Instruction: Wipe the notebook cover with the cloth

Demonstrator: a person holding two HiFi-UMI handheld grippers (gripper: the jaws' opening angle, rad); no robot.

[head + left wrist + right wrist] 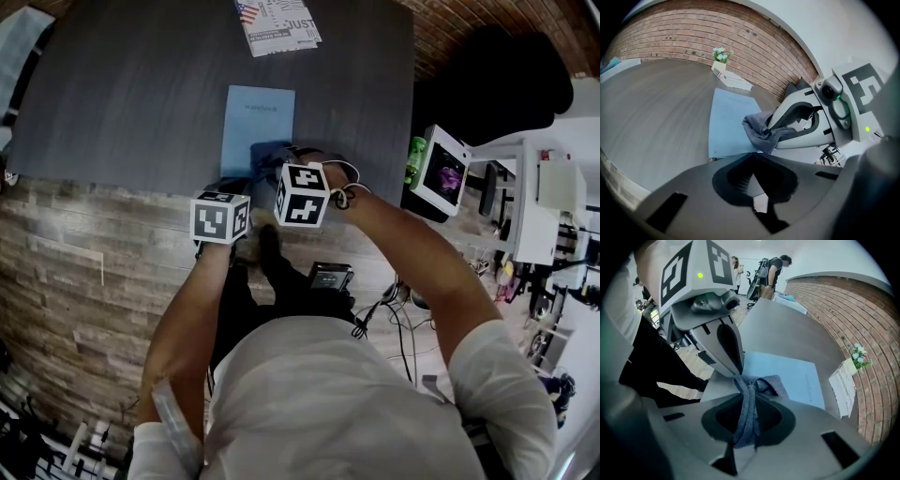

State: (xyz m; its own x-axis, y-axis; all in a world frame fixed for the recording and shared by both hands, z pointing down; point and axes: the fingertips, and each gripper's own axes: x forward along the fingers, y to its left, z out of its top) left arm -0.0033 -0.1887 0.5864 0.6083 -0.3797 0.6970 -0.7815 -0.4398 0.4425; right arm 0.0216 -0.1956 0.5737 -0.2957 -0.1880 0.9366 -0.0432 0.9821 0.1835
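A light blue notebook (pixel 258 117) lies closed and flat on the dark grey worktop (pixel 131 84), with its near edge close to the worktop's front edge. A grey-blue cloth (pixel 272 153) sits bunched on the near right part of its cover.

The right gripper (pixel 746 425) has its jaws closed on this cloth. In the right gripper view a twisted strip of the fabric runs straight through the jaws, and the rest spreads out beyond them onto the notebook. From the left gripper view, the right gripper's tips pinch the cloth just above the cover.

The left gripper (pixel 751 176) has its jaws together with nothing between them. It points at the notebook's near edge, and the cloth lies ahead of it and to the right. In the right gripper view its tips come down right at the near end of the cloth, but whether they touch the fabric cannot be told. The two grippers are close beside each other in the head view, and both reach over the front edge of the worktop.

A printed leaflet (pixel 277 23) rests at the far edge of the worktop, well apart from the notebook. A small pot of white flowers (pixel 720 57) stands near it, in front of a brick wall (pixel 684 33).
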